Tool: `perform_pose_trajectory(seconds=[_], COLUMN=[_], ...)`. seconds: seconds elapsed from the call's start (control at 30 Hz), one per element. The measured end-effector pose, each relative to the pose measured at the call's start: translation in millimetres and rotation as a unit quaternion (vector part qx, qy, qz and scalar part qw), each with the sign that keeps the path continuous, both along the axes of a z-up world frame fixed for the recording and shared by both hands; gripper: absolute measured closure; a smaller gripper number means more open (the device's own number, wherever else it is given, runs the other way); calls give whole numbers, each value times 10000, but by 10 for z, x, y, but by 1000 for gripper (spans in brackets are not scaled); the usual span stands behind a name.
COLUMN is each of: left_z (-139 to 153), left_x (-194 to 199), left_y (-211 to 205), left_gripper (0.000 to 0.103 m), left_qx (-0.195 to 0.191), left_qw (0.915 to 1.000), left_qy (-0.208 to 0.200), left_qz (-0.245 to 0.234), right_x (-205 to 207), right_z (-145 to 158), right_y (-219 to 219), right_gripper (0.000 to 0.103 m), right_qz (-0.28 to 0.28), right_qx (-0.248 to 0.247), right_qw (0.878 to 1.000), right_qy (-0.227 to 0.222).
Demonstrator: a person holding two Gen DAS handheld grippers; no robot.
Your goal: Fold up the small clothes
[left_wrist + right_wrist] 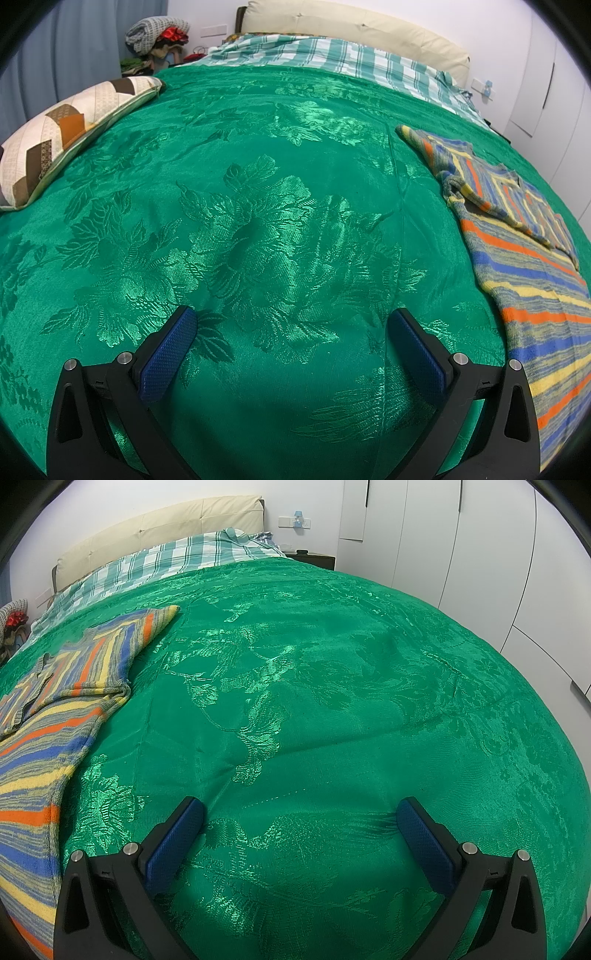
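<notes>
A striped knitted sweater (532,266) in blue, orange, yellow and grey lies on the green bedspread (258,206), with one sleeve folded across its body. It is at the right edge of the left wrist view and at the left edge of the right wrist view (48,716). My left gripper (291,321) is open and empty, above bare bedspread to the left of the sweater. My right gripper (301,810) is open and empty, above bare bedspread (332,701) to the right of the sweater.
A patchwork cushion (62,136) lies at the bed's left edge. A checked green-and-white sheet (332,59) and a cream headboard (351,33) are at the far end. A pile of clothes (159,37) stands beyond the bed. White wardrobe doors (461,535) line the right side.
</notes>
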State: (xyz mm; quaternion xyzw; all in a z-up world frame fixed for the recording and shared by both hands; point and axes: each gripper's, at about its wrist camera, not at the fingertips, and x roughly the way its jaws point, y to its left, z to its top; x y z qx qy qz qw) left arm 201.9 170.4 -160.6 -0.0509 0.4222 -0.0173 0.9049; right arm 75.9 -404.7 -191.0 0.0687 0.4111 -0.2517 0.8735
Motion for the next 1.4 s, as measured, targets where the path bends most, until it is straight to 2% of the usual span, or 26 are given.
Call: perform_pose_trajectory(seconds=[1.17,1.27,1.33,1.4], left_z=[4,54,159,298], left_x=[-8,19,21,-83], left_y=[-9,10,17,24], left_gripper=[0,0,2,4], left_qx=[19,6,59,-185], left_qw=[10000,9997,9981,9964], left_qy=[16,212,592,790], left_qz=[-12,-98,-174,-233], right_x=[11,29,47,45], right_z=[-8,5,56,158], right_y=[5,-20,-69,-128], right_gripper=[0,0,0,1], right_qz=[-6,11,221,467], right_qx=[-14,55,210,462], right_qw=[10000,9999,9992,9961], right_qy=[17,102,276,588])
